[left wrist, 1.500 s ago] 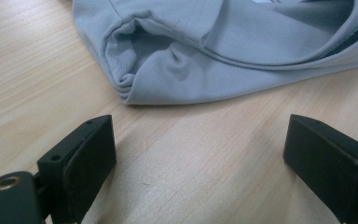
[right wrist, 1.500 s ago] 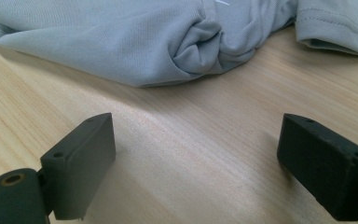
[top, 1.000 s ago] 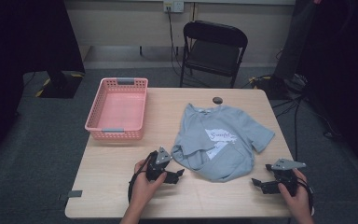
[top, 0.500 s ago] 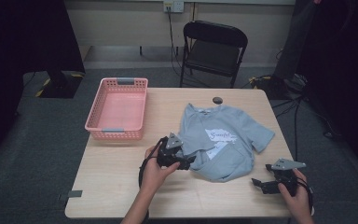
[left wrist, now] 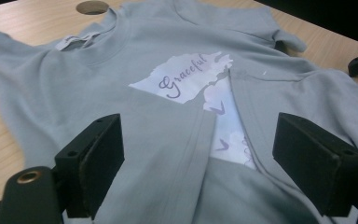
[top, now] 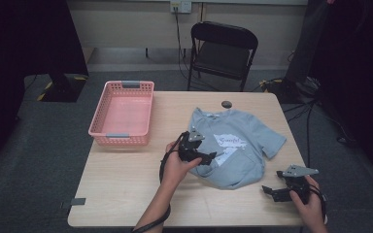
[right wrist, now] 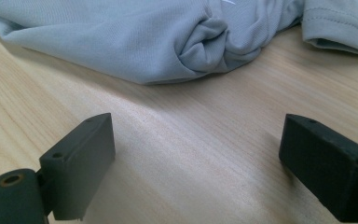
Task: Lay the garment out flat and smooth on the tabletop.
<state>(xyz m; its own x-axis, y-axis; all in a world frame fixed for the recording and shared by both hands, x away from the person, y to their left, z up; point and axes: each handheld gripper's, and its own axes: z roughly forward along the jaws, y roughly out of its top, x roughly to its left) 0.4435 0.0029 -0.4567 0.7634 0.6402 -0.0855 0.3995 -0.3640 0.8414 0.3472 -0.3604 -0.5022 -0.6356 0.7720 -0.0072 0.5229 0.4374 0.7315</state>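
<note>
T-shirt (top: 233,145), grey with a "Graceful" print, lies rumpled on the table (top: 121,194), its lower part folded up over the print. Nearest the person, the right gripper (top: 272,191) rests on bare wood just beside the shirt's bunched hem, jaws spread wide, holding nothing. Farther in, the left gripper (left wrist: 198,158) hangs over the folded cloth, jaws wide apart, nothing between them gripped. Beyond stands a pink basket (top: 122,141).

Landmark: grey T-shirt (top: 233,145). Bare table (top: 121,189) left of it and along its near edge, open passage. Pink basket (top: 124,114) blocks the far-left side. Small dark disc (top: 227,103) just beyond the collar. Folding chair (top: 223,51) past the far edge.
</note>
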